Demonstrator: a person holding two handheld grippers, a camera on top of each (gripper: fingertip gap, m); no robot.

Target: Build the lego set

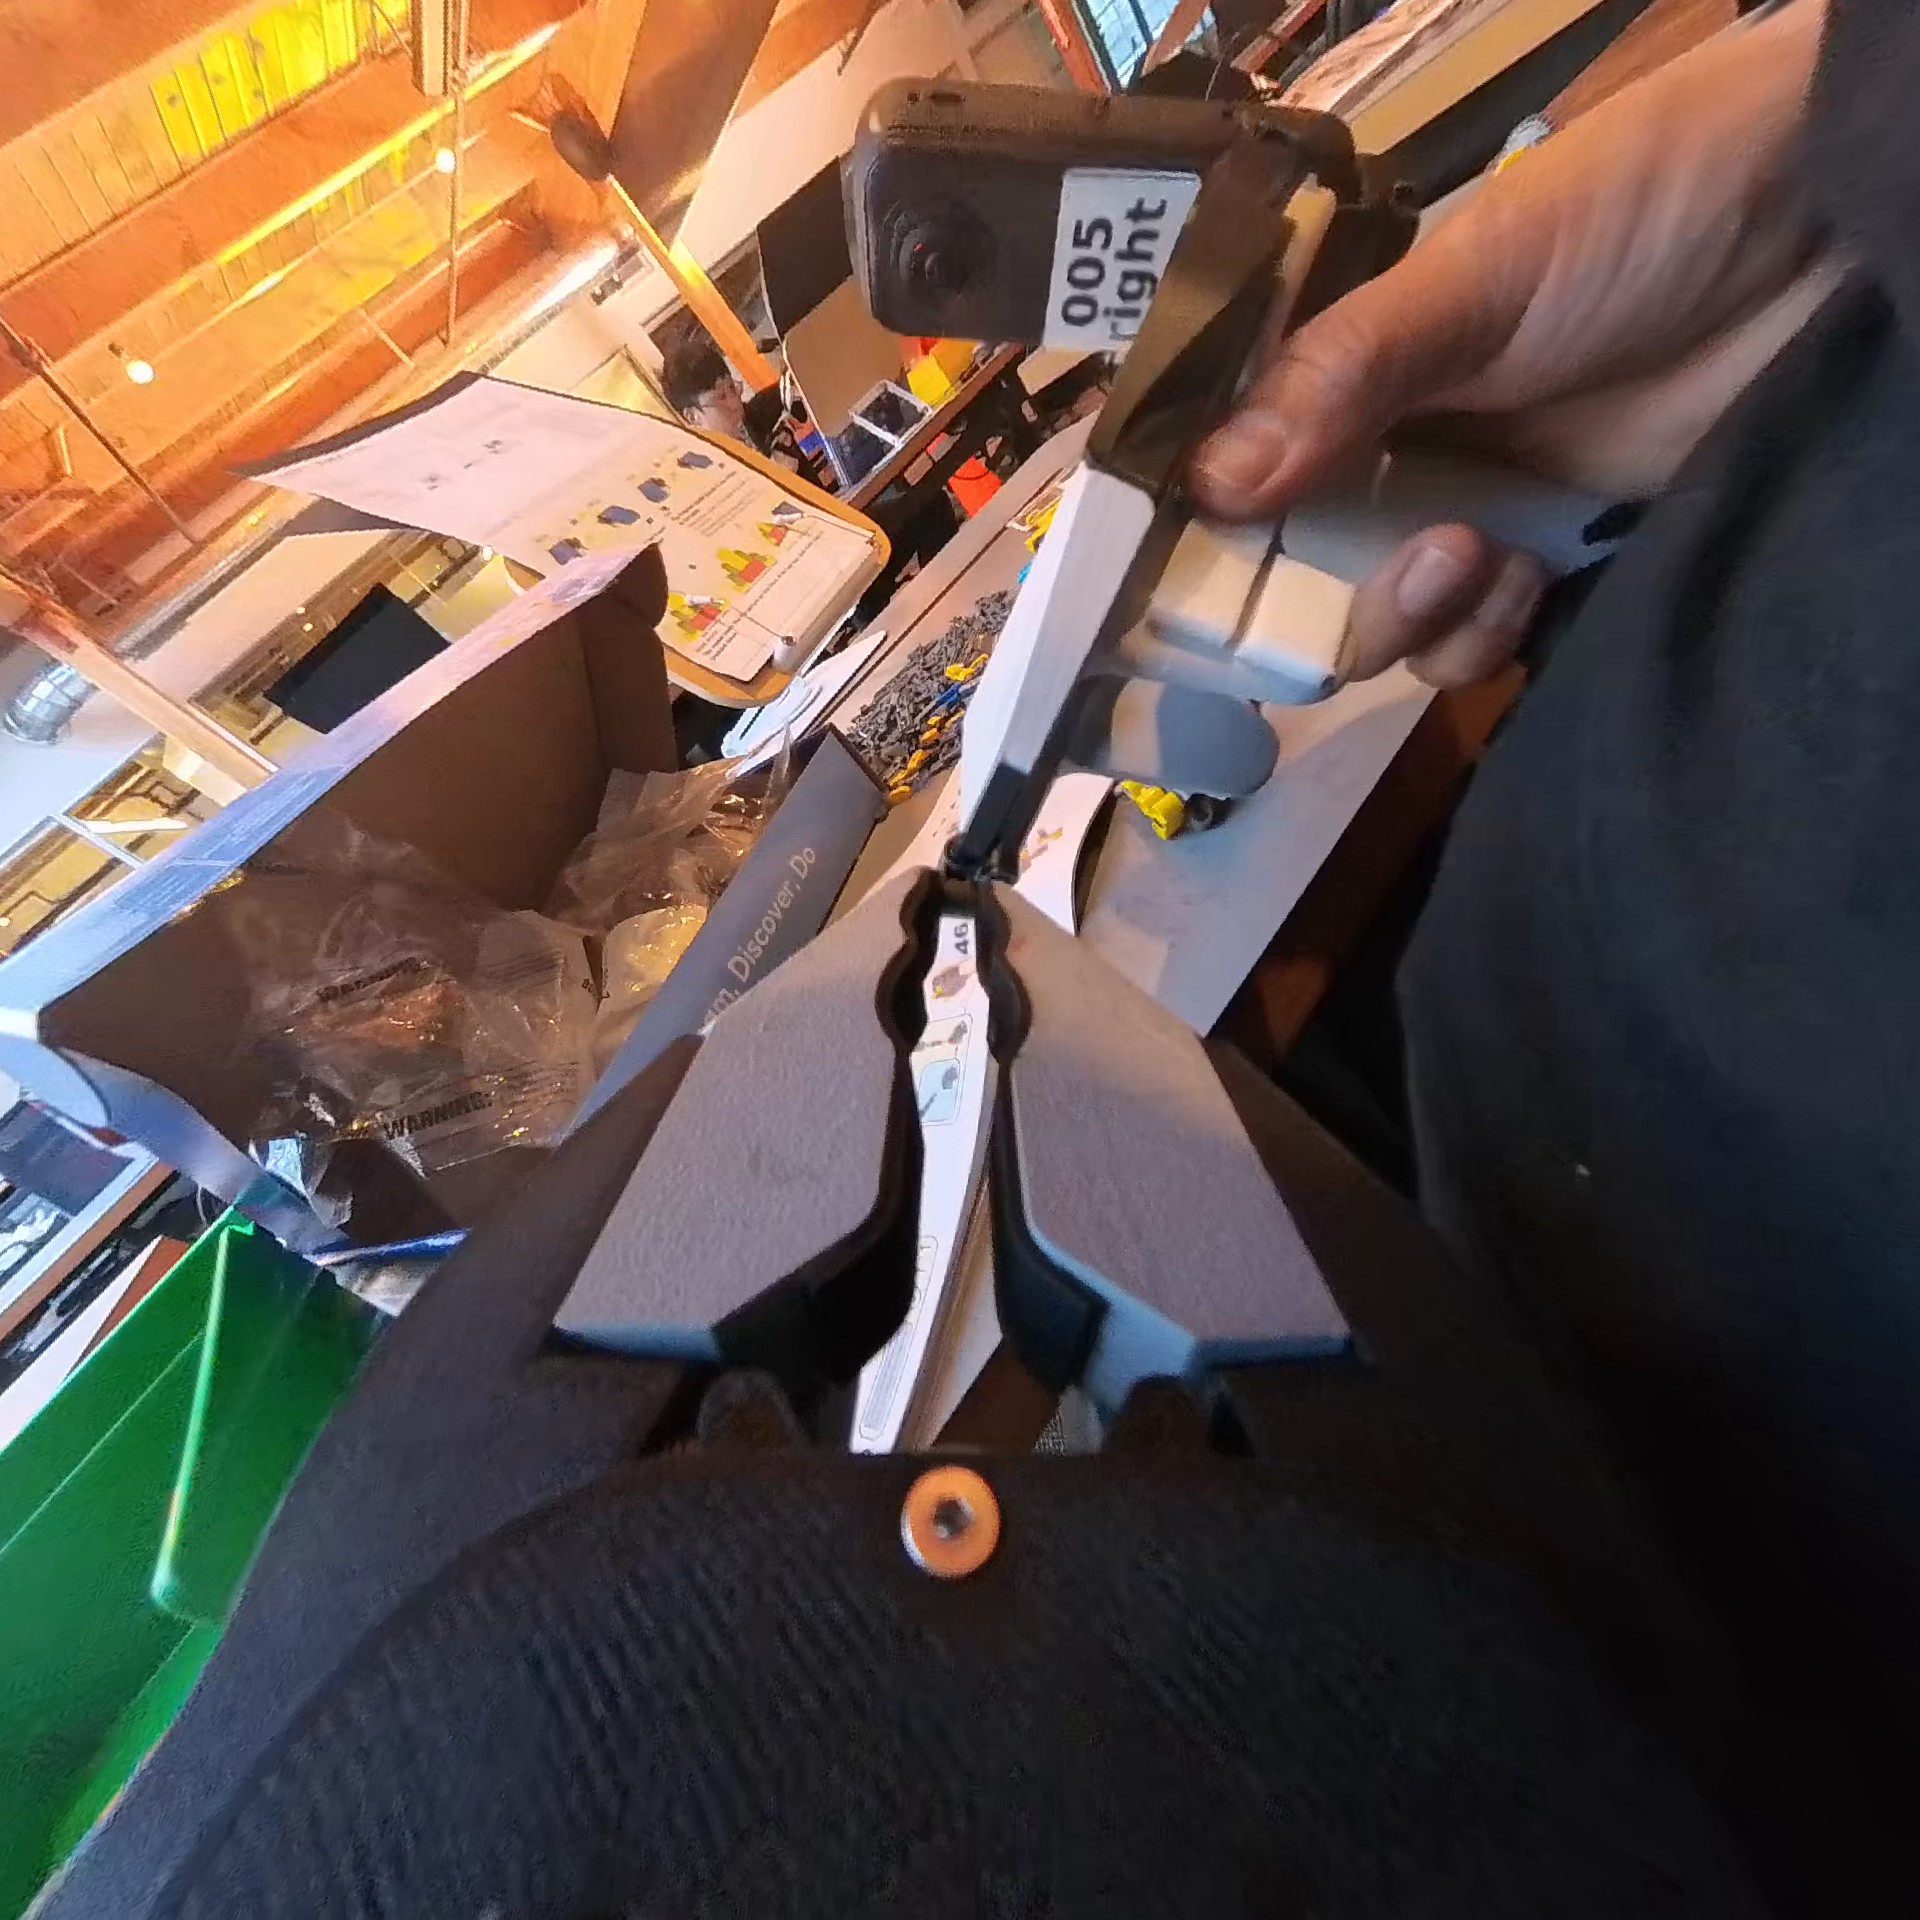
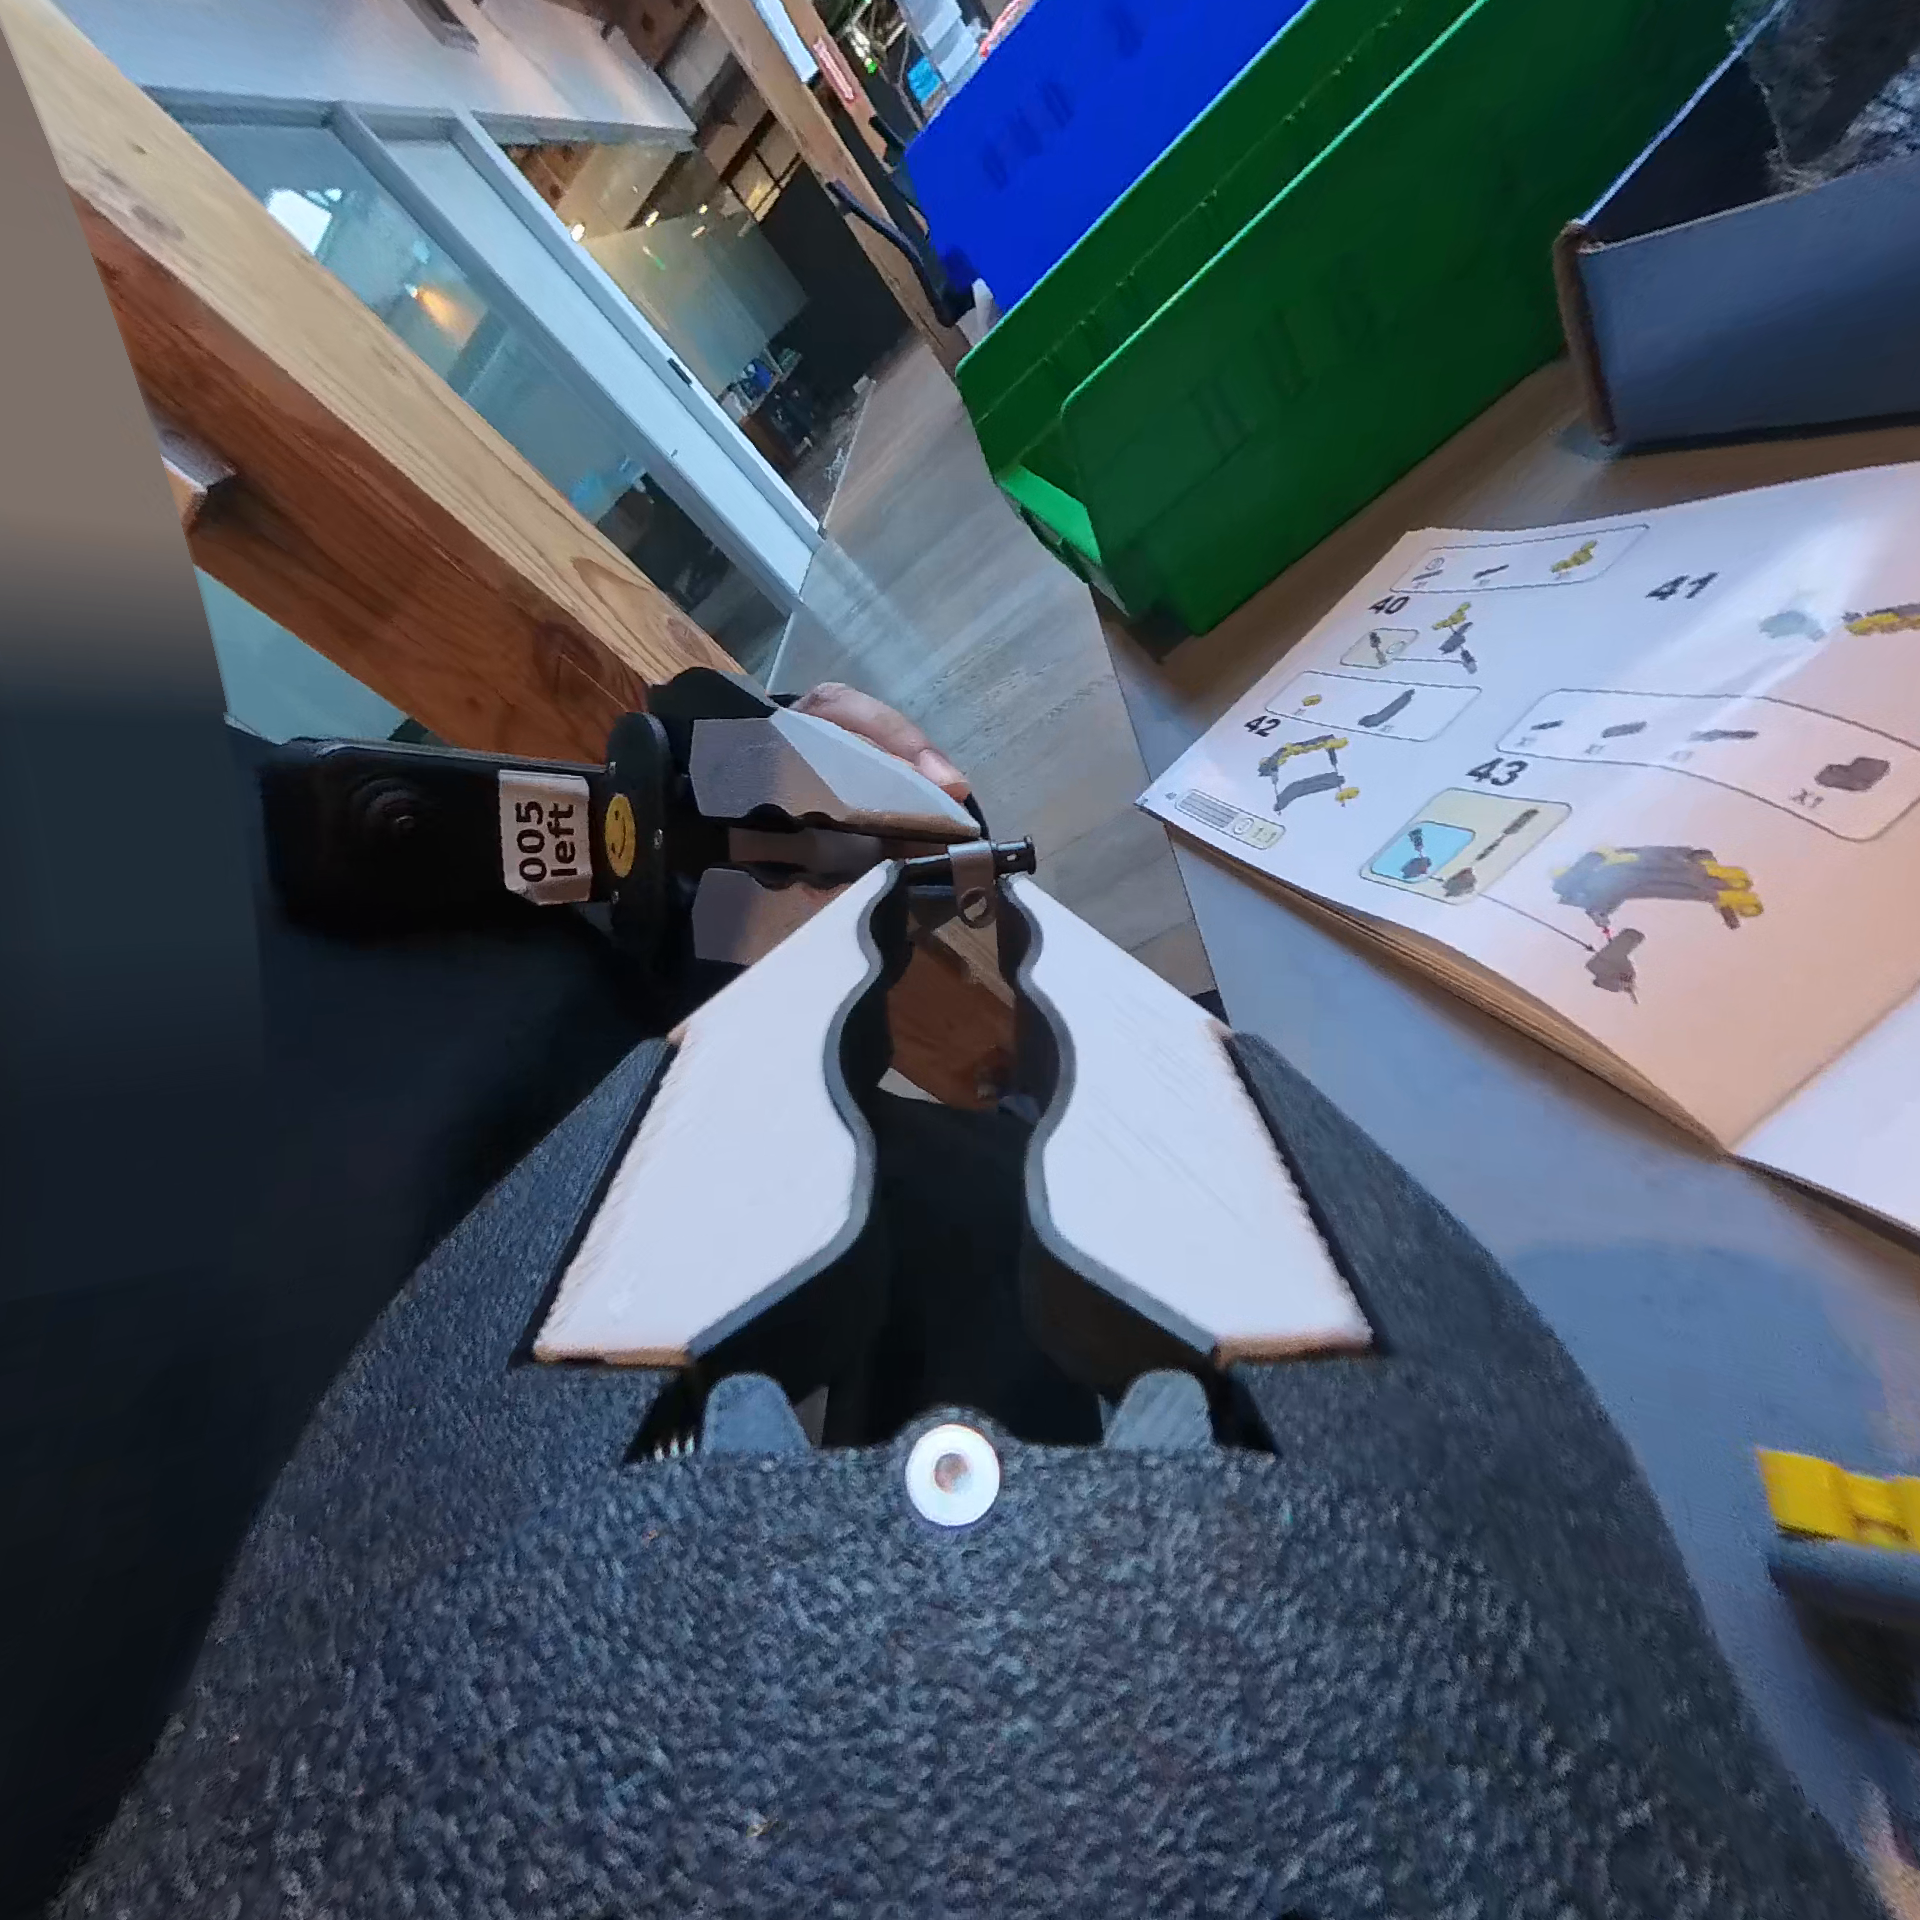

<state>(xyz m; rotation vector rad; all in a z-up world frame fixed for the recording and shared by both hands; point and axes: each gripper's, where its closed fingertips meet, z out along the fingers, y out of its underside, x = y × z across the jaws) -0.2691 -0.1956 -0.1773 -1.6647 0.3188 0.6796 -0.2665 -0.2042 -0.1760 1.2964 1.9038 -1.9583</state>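
Both grippers meet tip to tip off the bench [image 2: 1351, 1049] edge, in front of a person in dark clothes. Left gripper [image 1: 961, 883]: fingers closed on a small dark toy part [image 2: 982, 868] w/ a pin through it. Right gripper [image 2: 951, 883]: fingers nearly closed, tips pinching the same part from the other side. A hand [image 1: 1455, 395] holds the right gripper's handle. Open instruction booklet [image 2: 1621, 790] lies flat near the bench edge, just right of the grippers. Green bin [image 2: 1299, 395] and blue bin [image 2: 1070, 135] behind it. Cardboard box [image 1: 416, 831] w/ clear plastic bags [image 1: 416, 1039] sits further along the bench, and beyond it a pile of small toy pieces [image 1: 925, 696].
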